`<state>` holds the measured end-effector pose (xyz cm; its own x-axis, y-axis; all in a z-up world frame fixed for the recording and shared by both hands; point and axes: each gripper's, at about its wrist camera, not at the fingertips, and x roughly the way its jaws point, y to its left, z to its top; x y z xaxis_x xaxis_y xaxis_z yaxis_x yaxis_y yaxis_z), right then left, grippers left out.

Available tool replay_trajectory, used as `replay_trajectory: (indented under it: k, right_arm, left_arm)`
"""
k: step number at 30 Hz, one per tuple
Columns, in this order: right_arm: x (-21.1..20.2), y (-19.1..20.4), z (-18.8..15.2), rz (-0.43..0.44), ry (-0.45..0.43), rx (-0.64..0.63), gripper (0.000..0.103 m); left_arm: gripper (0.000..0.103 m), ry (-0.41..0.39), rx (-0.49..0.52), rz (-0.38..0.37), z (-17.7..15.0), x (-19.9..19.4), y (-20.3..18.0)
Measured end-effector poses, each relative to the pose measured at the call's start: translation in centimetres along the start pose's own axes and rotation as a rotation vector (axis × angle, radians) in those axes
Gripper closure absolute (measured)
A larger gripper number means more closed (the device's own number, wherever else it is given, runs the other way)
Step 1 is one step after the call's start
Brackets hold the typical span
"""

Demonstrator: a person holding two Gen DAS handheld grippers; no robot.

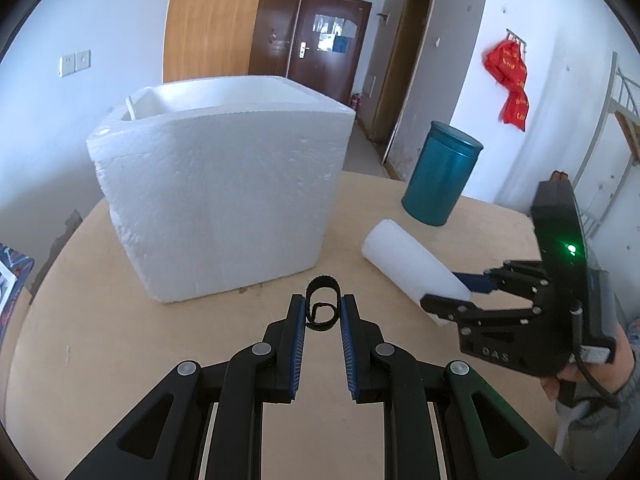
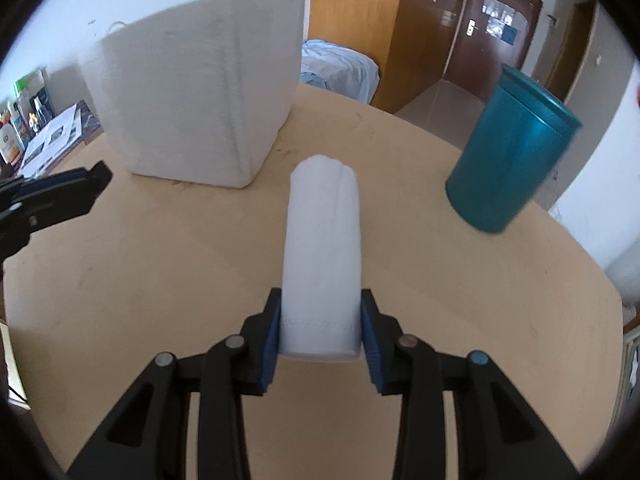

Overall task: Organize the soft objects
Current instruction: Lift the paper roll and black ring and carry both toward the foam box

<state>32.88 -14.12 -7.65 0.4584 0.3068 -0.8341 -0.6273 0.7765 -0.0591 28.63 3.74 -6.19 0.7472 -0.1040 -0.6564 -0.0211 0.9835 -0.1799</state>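
Note:
A white rolled cloth (image 2: pixel 324 232) lies lengthwise between the pads of my right gripper (image 2: pixel 322 304), which is shut on its near end. From the left wrist view the same white roll (image 1: pixel 408 264) points away from the right gripper (image 1: pixel 452 292) toward the foam box; I cannot tell whether it still touches the table. My left gripper (image 1: pixel 323 304) is shut on a small black looped band (image 1: pixel 322 286), held just above the tabletop in front of the white foam box (image 1: pixel 224 184). The left gripper's tip (image 2: pixel 98 178) shows at the left edge of the right wrist view.
The open-topped foam box (image 2: pixel 200 100) stands at the back left of the round wooden table (image 1: pixel 100 340). A teal lidded canister (image 1: pixel 440 176) stands at the back right, also seen as the teal canister (image 2: pixel 508 156). A person's hand (image 1: pixel 576 376) holds the right gripper.

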Motion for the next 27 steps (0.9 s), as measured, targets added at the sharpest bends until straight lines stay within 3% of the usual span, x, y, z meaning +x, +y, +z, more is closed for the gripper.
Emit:
replay_trajectory:
  k: [9,27]
  right_arm:
    - [-4.0,2.1,-3.1,0.008,-0.046,0.064,0.062]
    - [-8.6,8.2,-2.8,0.085,-0.206,0.036,0.062]
  left_arm:
    - [0.084,-0.022,0.000,0.003,-1.7,-2.6,-0.8]
    - [0.084,-0.099,-0.011,0.090,-3.8,-7.6,0.1]
